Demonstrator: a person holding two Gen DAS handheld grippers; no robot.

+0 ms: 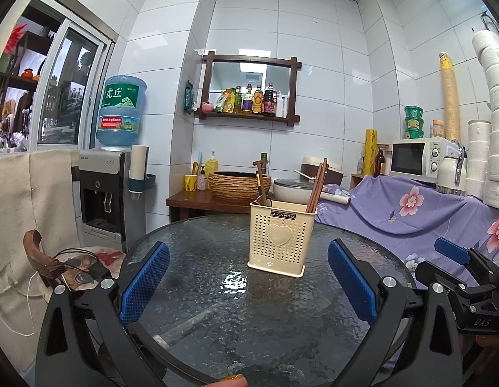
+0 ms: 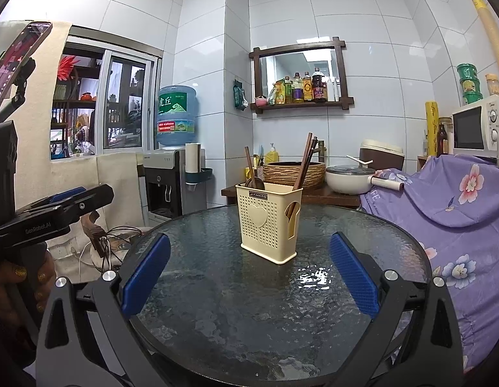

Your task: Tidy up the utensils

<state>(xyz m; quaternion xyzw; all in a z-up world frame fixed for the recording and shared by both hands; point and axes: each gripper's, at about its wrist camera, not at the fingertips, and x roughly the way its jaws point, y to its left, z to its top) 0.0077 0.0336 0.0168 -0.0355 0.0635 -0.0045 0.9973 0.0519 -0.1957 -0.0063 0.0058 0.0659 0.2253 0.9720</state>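
Note:
A cream perforated utensil holder point(image 1: 280, 237) point(image 2: 269, 224) stands upright on the round glass table point(image 1: 217, 290) point(image 2: 249, 306). Brown chopsticks point(image 1: 317, 187) point(image 2: 304, 161) lean in its right compartment. A dark spoon point(image 1: 261, 190) point(image 2: 251, 174) stands in its left compartment. My left gripper point(image 1: 248, 279) is open and empty, a short way in front of the holder. My right gripper point(image 2: 249, 272) is open and empty, also in front of the holder. The right gripper also shows at the right edge of the left wrist view point(image 1: 456, 258).
A purple floral cloth point(image 1: 411, 209) point(image 2: 459, 209) covers furniture to the right. A chair with cables point(image 1: 72, 264) stands left of the table. Behind are a water dispenser point(image 1: 110, 180) point(image 2: 165, 180), a woven basin point(image 1: 238, 185), a pot point(image 2: 349, 177) and a microwave point(image 1: 417, 159).

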